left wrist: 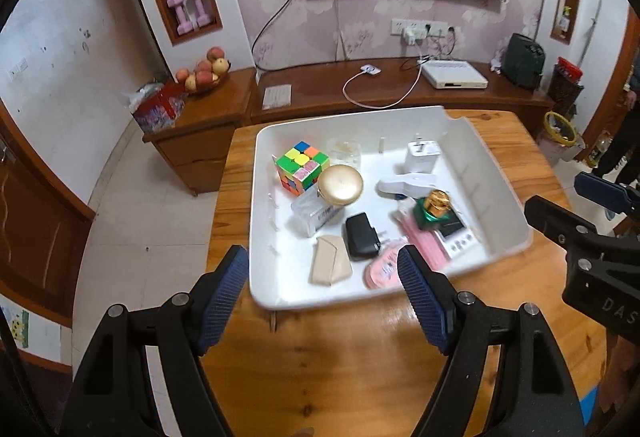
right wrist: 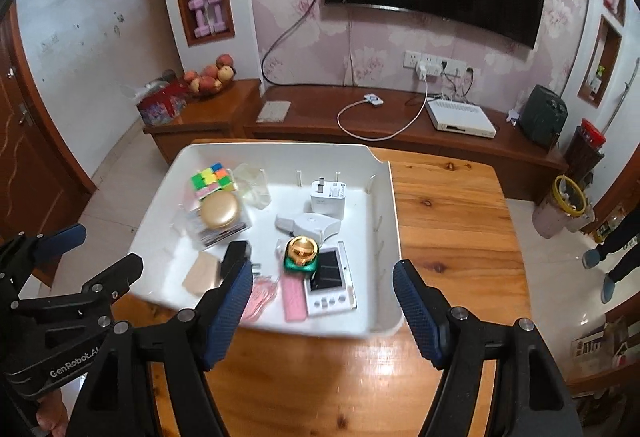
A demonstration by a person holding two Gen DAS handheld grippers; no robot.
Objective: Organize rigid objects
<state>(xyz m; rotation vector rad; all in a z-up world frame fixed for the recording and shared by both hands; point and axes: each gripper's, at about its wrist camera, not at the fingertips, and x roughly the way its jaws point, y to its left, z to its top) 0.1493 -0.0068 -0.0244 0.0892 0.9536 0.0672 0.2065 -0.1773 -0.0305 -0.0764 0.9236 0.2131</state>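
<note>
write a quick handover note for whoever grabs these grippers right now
Left gripper: open, empty, above the tray's near edge.
Right gripper: open, empty, also above the near edge.
White tray sits on the wooden table; cube, gold round case, white charger, black charger and calculator lie loose inside.
Done: everything visible is in the tray.
Left: possibly sorting; nothing held.

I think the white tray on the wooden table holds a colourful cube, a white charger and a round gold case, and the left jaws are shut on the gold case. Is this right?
Not quite. The left gripper holds nothing: its jaws stand open above the near rim of the white tray, as the left wrist view shows. The colourful cube, white charger and round gold case do lie in the tray on the wooden table.
</note>
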